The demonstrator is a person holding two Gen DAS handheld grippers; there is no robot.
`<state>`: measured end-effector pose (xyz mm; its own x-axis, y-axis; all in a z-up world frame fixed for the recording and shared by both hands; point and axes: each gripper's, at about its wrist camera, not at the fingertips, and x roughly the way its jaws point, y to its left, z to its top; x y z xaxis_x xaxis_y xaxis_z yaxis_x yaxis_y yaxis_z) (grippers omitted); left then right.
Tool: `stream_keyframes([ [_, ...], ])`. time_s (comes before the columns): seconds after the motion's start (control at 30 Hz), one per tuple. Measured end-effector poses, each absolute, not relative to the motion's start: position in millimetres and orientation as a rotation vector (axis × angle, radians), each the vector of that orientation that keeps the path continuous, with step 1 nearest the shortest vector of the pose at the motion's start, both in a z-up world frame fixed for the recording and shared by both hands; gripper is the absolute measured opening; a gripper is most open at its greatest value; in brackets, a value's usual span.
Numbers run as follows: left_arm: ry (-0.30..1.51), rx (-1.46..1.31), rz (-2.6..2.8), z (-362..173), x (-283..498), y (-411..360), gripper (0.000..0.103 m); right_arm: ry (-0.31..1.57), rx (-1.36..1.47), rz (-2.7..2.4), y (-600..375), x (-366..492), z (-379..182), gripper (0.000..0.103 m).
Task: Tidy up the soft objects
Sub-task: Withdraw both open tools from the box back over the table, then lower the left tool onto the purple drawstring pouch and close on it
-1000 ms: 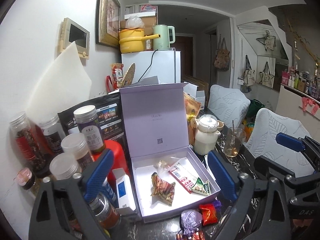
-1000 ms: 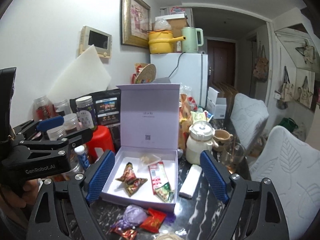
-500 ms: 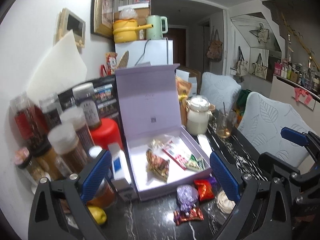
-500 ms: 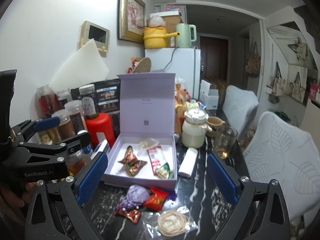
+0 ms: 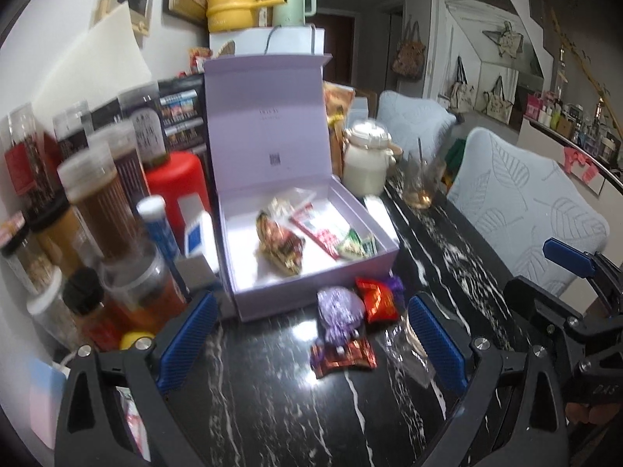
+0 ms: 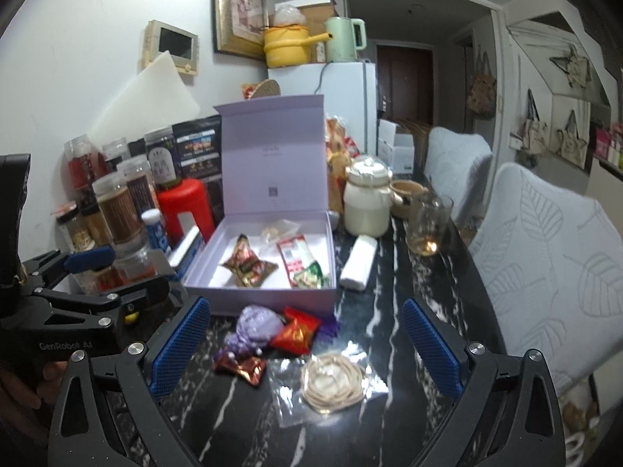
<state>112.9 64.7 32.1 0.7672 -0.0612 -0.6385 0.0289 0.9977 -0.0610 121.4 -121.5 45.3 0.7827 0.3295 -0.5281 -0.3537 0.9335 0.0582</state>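
Crinkly foil-wrapped sweets, a purple pouch and a red packet, lie just ahead of our right tongs, short of the open lilac cardboard box. Both right and left tongs gape wide, empty. Slick wrappers may squirt from our pads; the clear bag of rubber bands might snag.

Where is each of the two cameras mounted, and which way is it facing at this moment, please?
Left wrist: sits on the left gripper, looking forward over the dark marble table at the open lilac box; its own blue fingers show, and the right gripper at far right.
Right wrist: sits on the right gripper, facing the same box from further right; its fingers show, with the left gripper at left.
Shared: box, purple pouch, red packet.
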Motion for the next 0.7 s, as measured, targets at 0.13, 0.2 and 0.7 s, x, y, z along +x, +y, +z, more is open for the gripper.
stream_keyframes([
  [0.13,0.741,-0.051,-0.071,16,112,59,0.100,0.587,-0.038,0.355,-127,115,31,0.101],
  [0.2,0.760,-0.060,-0.082,8,111,57,0.100,0.609,-0.027,0.353,-130,112,23,0.101],
  [0.7,0.884,-0.054,-0.151,-41,115,50,0.100,0.803,0.019,0.341,-137,107,-44,0.101],
])
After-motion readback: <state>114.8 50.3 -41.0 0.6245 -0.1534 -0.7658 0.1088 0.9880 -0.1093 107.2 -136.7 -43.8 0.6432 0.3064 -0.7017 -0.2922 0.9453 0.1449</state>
